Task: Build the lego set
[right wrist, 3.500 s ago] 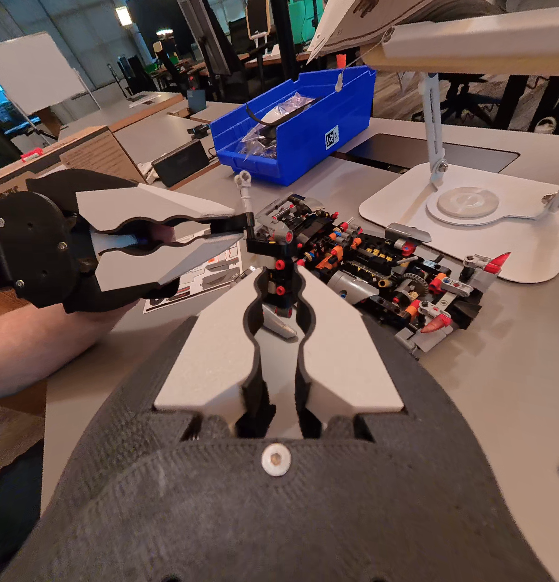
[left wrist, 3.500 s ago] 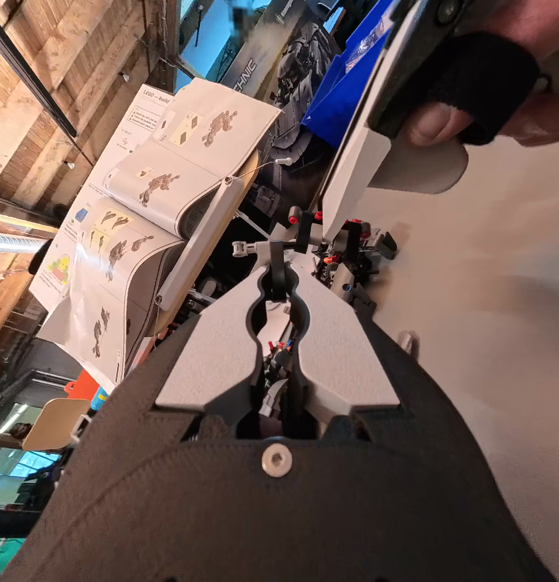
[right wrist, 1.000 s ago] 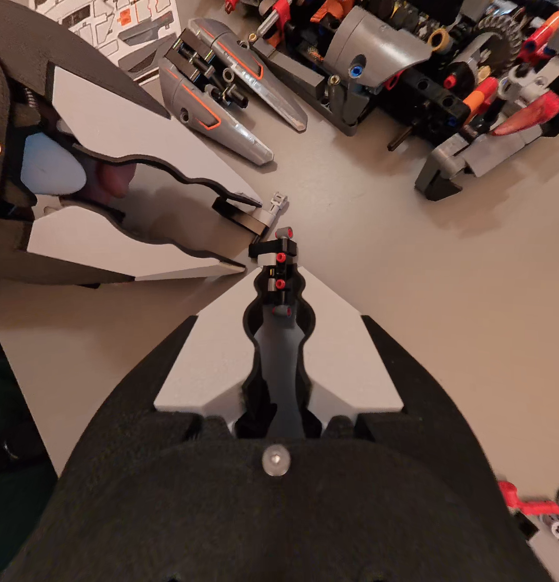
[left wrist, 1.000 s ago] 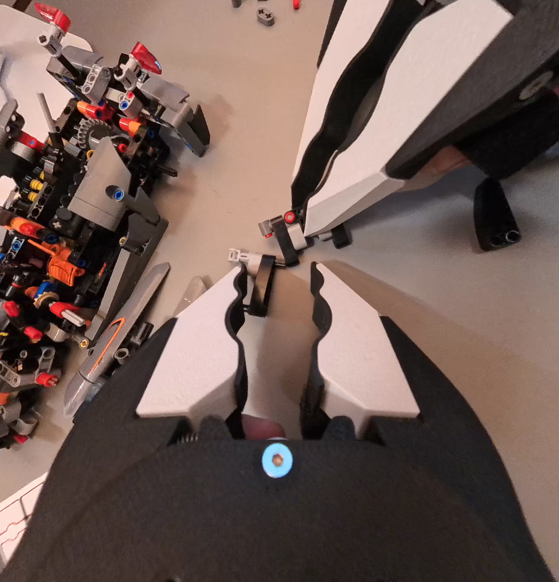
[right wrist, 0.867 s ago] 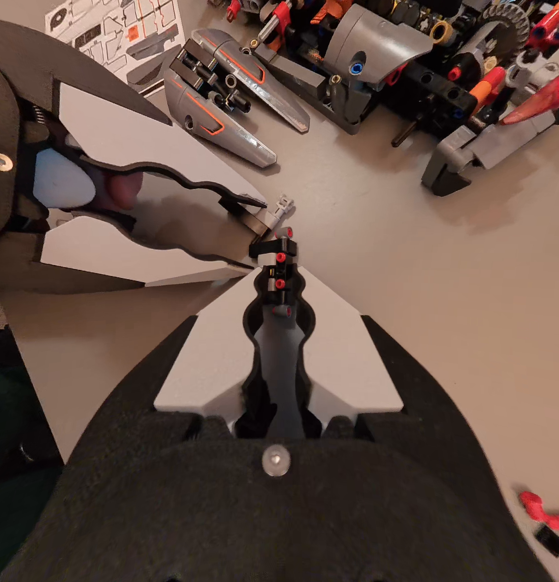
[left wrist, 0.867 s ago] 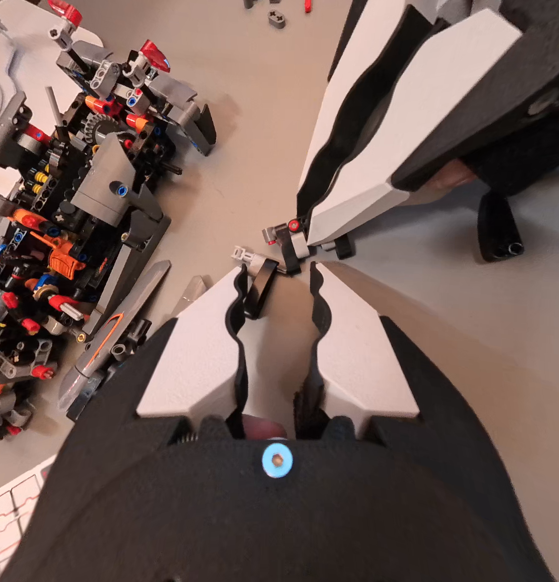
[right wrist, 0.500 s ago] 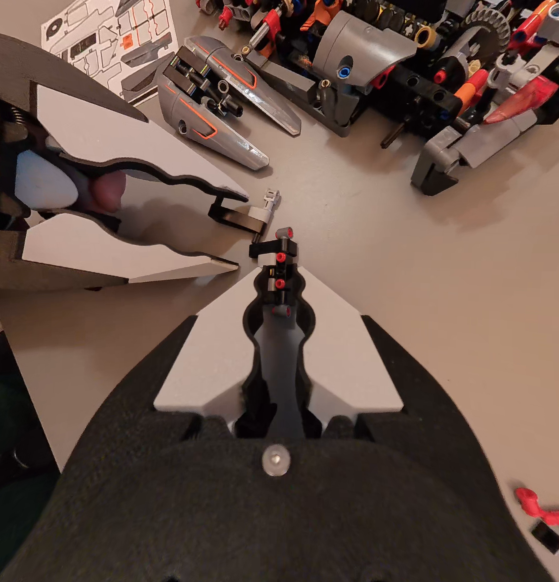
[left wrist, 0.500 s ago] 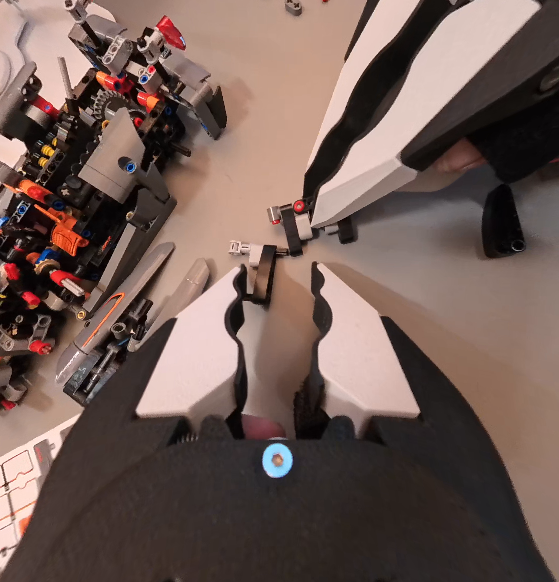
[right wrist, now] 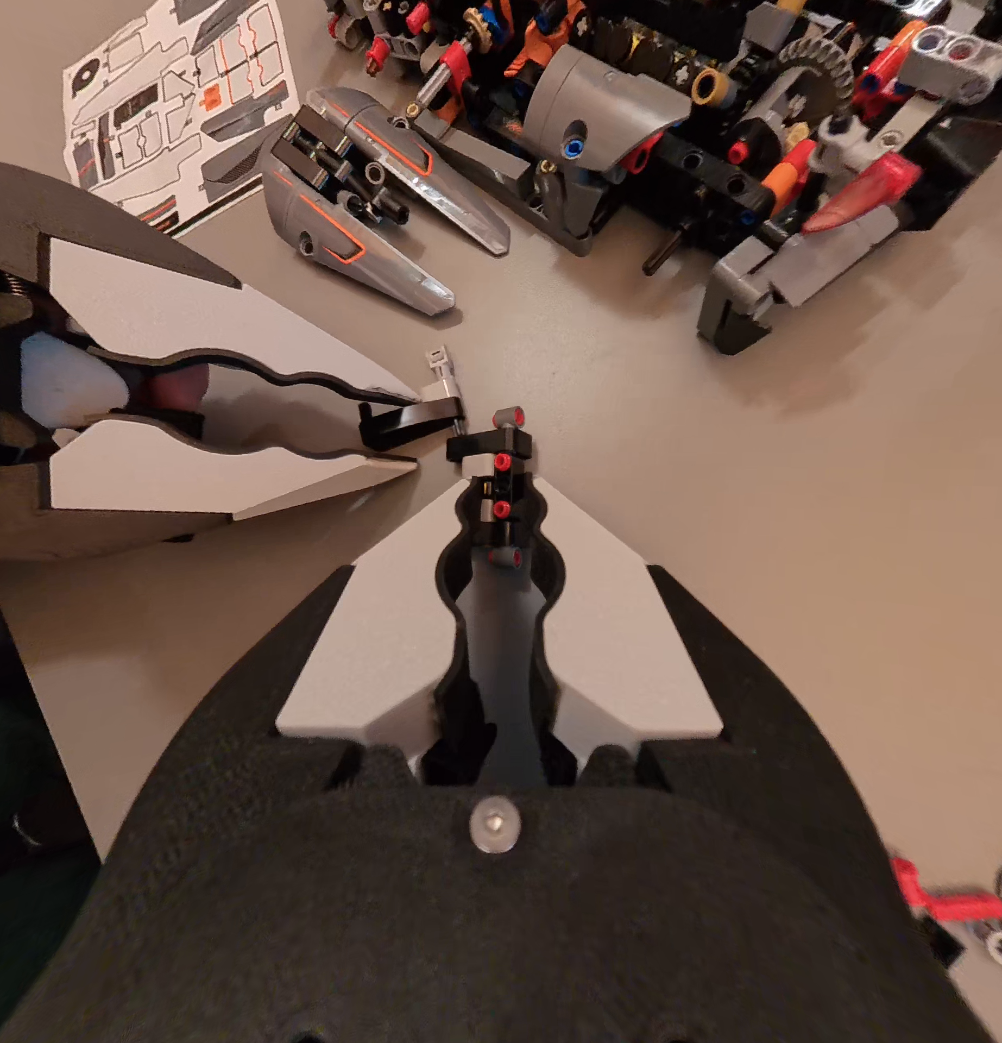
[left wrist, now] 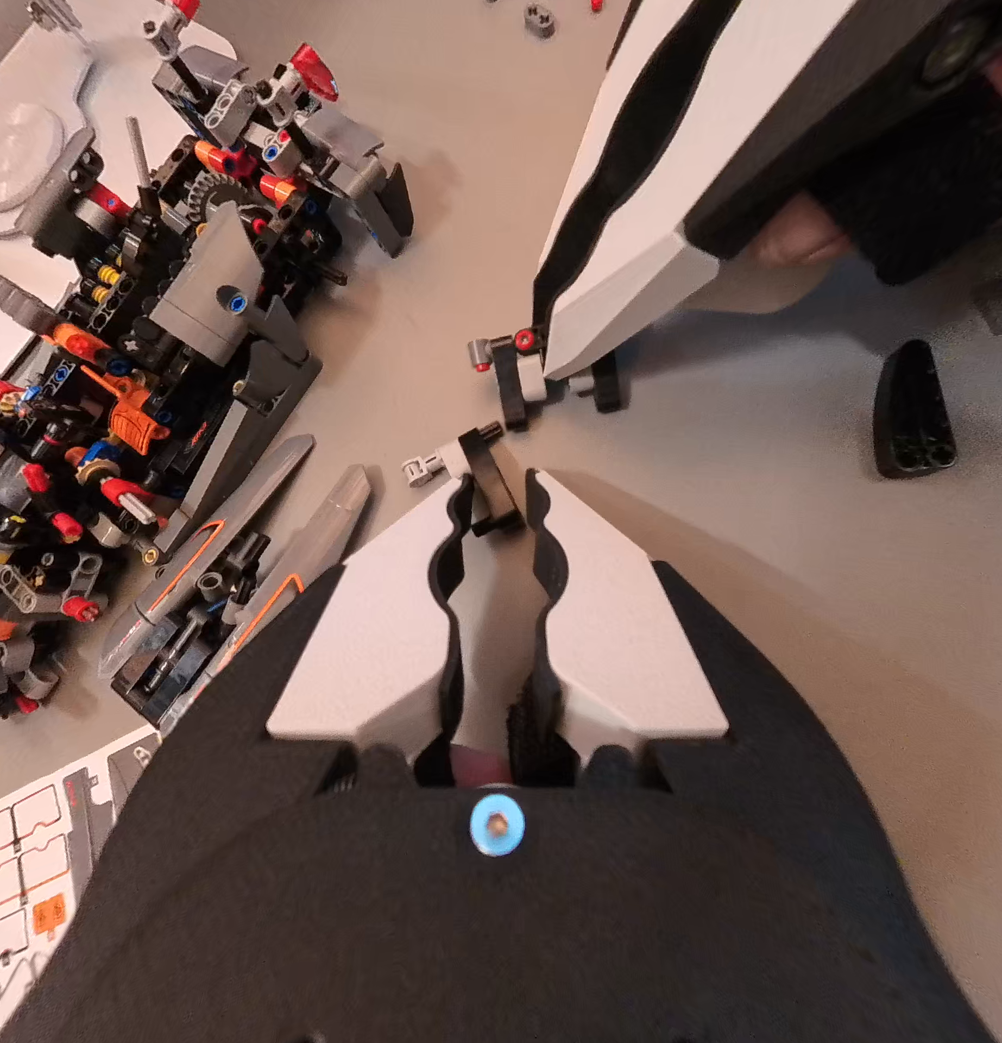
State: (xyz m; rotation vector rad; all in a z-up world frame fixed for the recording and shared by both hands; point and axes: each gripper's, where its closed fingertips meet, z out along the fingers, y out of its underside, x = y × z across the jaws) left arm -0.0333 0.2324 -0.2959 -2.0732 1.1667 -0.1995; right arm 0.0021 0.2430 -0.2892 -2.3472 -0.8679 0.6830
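Two close downward wrist views, shared table [left wrist: 826, 592] centre.

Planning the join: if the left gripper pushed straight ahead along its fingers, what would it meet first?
Probably the small black-and-red piece pinched by the right gripper. The left gripper already holds a black lever piece whose tip nearly faces it, though depth is unclear.

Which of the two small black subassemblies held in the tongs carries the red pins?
The subassembly in the right tongs: red pins dot its length. The piece at the left tongs is black with only a light grey connector.
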